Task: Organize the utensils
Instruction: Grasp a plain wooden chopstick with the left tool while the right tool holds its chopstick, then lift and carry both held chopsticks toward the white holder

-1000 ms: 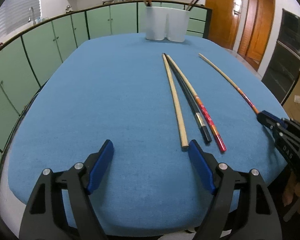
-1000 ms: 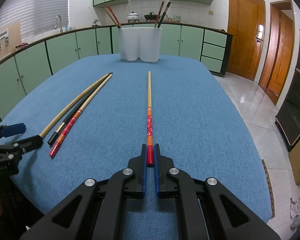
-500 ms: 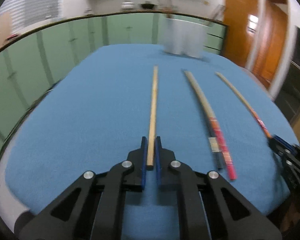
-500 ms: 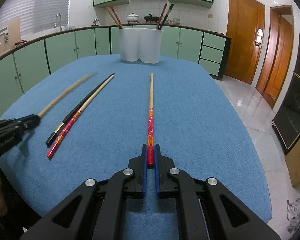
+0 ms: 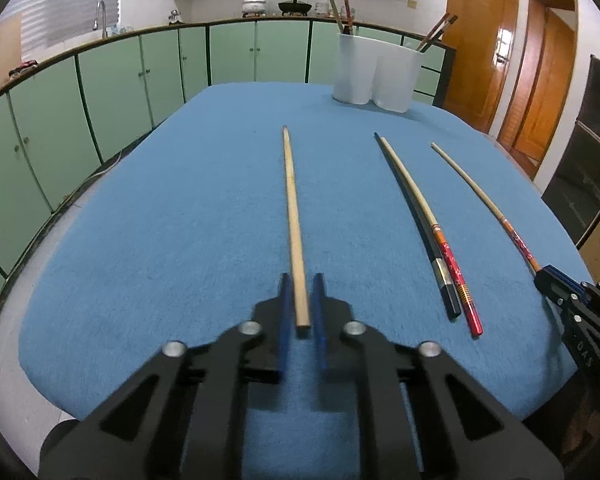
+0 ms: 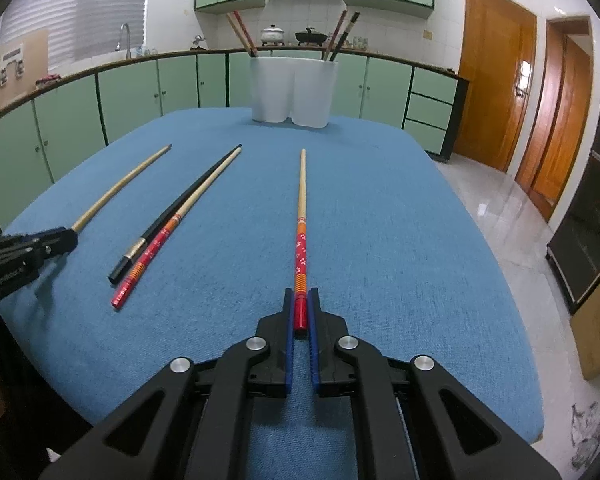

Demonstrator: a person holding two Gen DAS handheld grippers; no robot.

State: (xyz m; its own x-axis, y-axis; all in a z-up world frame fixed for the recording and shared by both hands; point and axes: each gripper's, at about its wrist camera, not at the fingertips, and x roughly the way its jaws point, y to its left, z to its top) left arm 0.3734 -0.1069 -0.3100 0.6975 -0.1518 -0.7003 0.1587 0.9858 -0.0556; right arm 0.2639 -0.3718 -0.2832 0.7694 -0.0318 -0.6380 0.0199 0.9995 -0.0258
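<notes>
**Gripping two chopsticks by their butt ends, one per hand**

Clamping down on a plain pale wooden chopstick point(image 5: 293, 216), the left gripper point(image 5: 300, 300) is pinching its thick near end, so the shaft is lying straight ahead along the blue cloth-covered tabletop point(image 5: 160, 240). The right gripper point(image 6: 301, 312) is likewise squeezing the red painted end of a red-and-orange patterned chopstick point(image 6: 301, 216) near the tabletop's front edge. Both tips are pointing toward the white two-compartment plastic holder point(image 6: 292, 92) at the far edge, likely so each can be dropped in tip-first. Between the held sticks, a black chopstick with a silver band point(image 6: 172, 212) and a second red-patterned chopstick point(image 6: 168, 236) are lying side by side, touching, waiting untouched.
</notes>
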